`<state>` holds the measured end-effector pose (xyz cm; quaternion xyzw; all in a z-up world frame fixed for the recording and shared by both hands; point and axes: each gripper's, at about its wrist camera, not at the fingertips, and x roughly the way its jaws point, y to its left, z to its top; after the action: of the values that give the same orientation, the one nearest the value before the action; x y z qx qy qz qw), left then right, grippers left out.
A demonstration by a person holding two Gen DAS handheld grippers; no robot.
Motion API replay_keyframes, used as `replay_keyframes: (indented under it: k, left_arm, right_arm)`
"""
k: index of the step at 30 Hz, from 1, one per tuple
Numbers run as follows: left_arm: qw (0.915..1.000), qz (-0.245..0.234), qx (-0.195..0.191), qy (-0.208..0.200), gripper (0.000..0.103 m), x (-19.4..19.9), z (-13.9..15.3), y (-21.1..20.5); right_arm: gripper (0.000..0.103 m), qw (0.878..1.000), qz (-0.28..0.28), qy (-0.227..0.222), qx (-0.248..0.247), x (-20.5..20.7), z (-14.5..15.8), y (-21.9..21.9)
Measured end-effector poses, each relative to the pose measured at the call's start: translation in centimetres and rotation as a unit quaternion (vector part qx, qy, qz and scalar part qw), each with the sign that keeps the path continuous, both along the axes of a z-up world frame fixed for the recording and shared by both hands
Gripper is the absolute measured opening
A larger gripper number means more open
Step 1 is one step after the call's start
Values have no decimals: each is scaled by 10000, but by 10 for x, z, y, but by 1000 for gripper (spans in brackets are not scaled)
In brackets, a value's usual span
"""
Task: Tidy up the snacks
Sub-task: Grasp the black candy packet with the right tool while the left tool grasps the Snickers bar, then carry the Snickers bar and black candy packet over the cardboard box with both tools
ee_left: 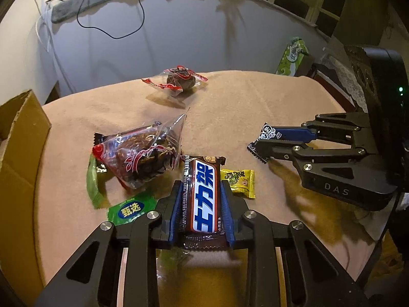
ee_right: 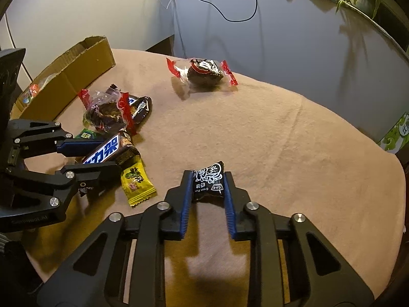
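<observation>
Snack pile (ee_right: 115,117) beside cardboard box (ee_right: 74,76); bare cloth (ee_right: 281,140) rightward.

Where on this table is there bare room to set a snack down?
Bare cloth lies between the lone red-ended snack and the black packet, and rightward. Crowded: the pile by the cardboard box around the chocolate bar.

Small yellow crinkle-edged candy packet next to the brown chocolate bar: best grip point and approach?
Grip the small yellow candy packet across its short width at mid-body, coming from above. It lies flat on the tan cloth; the brown chocolate bar in the left gripper crowds its far end, so keep toward the free near end.
</observation>
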<state>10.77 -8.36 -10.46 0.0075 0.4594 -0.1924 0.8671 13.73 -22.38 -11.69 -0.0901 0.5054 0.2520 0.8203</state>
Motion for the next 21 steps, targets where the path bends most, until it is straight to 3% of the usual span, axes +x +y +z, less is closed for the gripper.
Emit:
replay_keyframes:
  k: [6, 21]
  left_arm:
    - [9998, 23, -151, -151, 27, -10, 13, 5]
    - [9960, 349, -655, -488, 27, -34, 49, 47]
  right_arm:
    - [10, 9998, -97, -10, 168, -8, 9, -4]
    - [10, 9976, -215, -197, 630, -24, 50, -7]
